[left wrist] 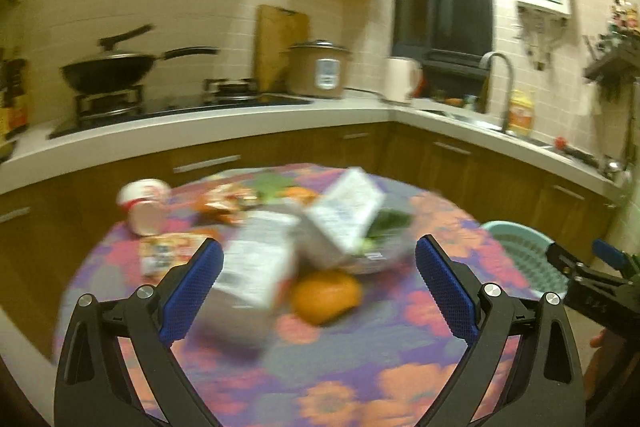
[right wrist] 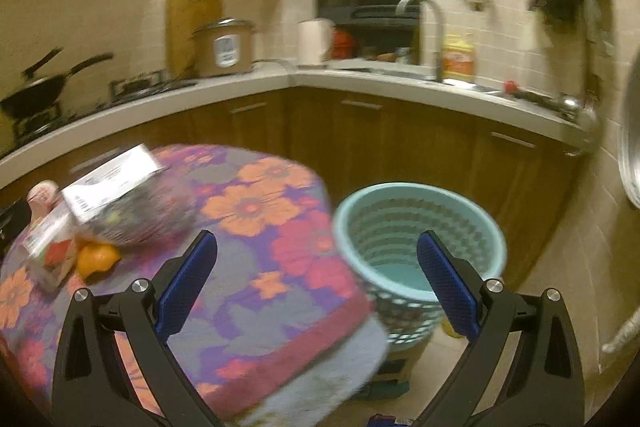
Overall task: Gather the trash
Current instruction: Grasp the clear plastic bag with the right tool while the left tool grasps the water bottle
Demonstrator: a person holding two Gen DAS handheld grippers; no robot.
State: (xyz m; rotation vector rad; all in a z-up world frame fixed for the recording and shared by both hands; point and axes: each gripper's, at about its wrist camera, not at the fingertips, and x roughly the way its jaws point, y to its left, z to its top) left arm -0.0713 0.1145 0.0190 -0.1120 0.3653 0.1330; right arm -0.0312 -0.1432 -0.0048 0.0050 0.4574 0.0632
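On the round tabletop (left wrist: 420, 355), which carries a cloth with orange, red and purple flowers, the trash lies in one loose heap near the middle and toward the far edge. I count two white cartons with grey print: one carton (left wrist: 256, 267) lies flat near the left tongs, the other carton (left wrist: 344, 215) leans tilted on top of a clear plastic bag (right wrist: 144, 215) with green scraps inside. One orange peel (left wrist: 326, 295) lies at the near side of the heap, touching the flat carton. Toward the left edge one white cup with red print (left wrist: 142, 205) lies on its side, and just before it one small flat package (left wrist: 168, 251) with a colourful picture. One crumpled orange wrapper (left wrist: 224, 203) is behind them. All print is too blurred to read.

The left gripper (left wrist: 320, 291) hovers over the near edge with its blue pads wide apart and nothing between them. The right gripper (right wrist: 318, 287) is also spread, grasping nothing, above the right edge of the tabletop.

One light blue basket (right wrist: 420, 223) with lattice walls stands on the floor just beside the right edge of the table.
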